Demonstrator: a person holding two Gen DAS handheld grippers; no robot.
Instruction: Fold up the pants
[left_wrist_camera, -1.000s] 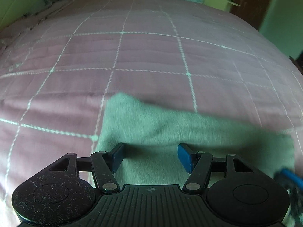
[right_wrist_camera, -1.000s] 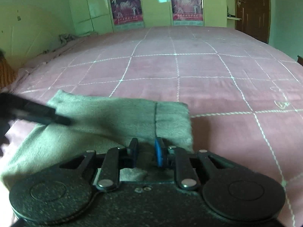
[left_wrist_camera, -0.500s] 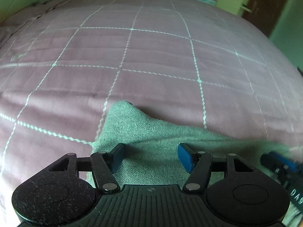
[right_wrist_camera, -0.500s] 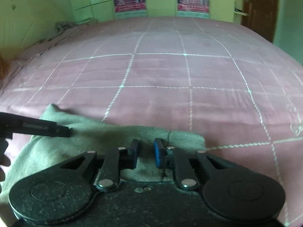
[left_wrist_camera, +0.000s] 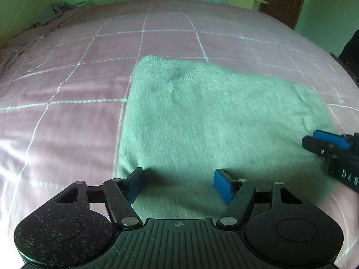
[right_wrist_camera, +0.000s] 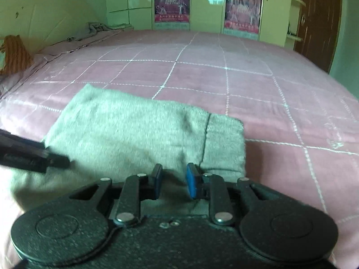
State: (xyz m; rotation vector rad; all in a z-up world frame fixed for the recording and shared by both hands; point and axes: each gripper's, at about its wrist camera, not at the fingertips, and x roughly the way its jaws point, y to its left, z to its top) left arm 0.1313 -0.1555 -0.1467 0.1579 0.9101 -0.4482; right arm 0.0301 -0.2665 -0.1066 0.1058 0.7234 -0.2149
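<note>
The grey-green pants lie folded into a flat rectangle on the pink bed. My left gripper is open and empty, just above the fold's near left part. The right gripper's blue-padded fingers show at the right edge of the fold. In the right wrist view the pants lie ahead with a seam near their right end. My right gripper has a small gap between its jaws and hovers over the near edge, holding nothing. The left gripper's tip reaches in from the left.
The pink quilted bedspread stretches far ahead and to both sides. Crumpled cloth lies at the far left corner. Green cupboards with posters stand behind the bed, and a brown door at the right.
Both grippers have pulled back and risen, so more of the folded pants shows. The right gripper's jaws have opened slightly. The left gripper stays open.
</note>
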